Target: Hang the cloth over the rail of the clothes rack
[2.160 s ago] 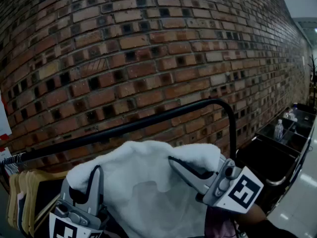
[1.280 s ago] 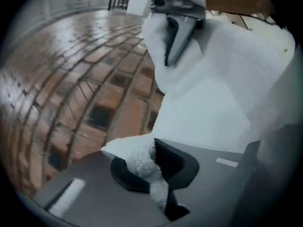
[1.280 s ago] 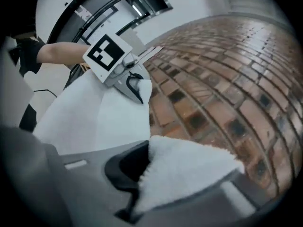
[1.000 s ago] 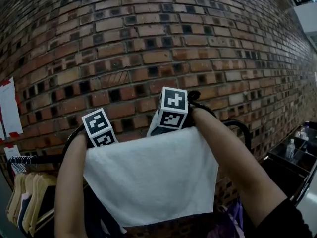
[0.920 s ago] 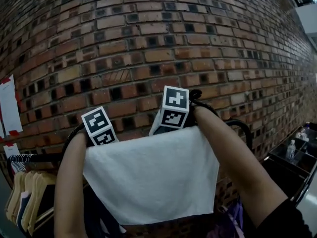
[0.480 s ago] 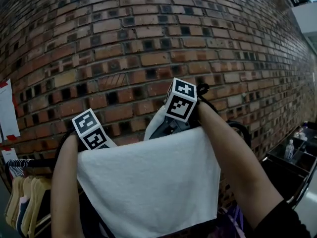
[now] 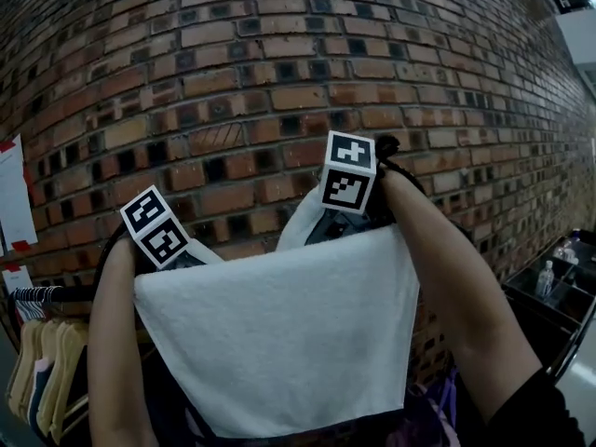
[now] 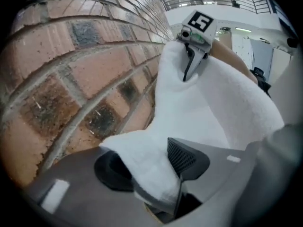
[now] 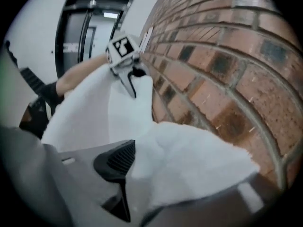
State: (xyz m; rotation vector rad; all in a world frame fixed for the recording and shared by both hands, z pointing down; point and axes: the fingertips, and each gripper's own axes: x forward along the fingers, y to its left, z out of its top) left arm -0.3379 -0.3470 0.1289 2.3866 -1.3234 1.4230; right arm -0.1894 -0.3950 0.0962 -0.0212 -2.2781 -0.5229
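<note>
The white cloth (image 7: 279, 333) hangs spread over the rack's black rail (image 7: 56, 292), which shows only to the left of it. Both grippers reach over the top edge, on the brick-wall side. In the head view only their marker cubes show, the left (image 7: 154, 226) and the right (image 7: 348, 172). My left gripper (image 8: 151, 167) has its jaws opening, and a cloth corner (image 8: 142, 160) lies loose between them. My right gripper (image 9: 184, 178) stands open, with the other corner (image 9: 189, 160) resting slack across its jaws.
The brick wall (image 7: 233, 82) stands close behind the rail. Wooden hangers (image 7: 47, 371) hang at the lower left, under a paper sheet (image 7: 14, 194) on the wall. Black bins with a bottle (image 7: 548, 277) sit at the right. Purple garments (image 7: 419, 417) hang below the cloth.
The cloth, bunched below the rail two seconds ago, now hangs flat over it. Over the last second the left cube drifted left, the right cube rose, and the front flap hangs lower.
</note>
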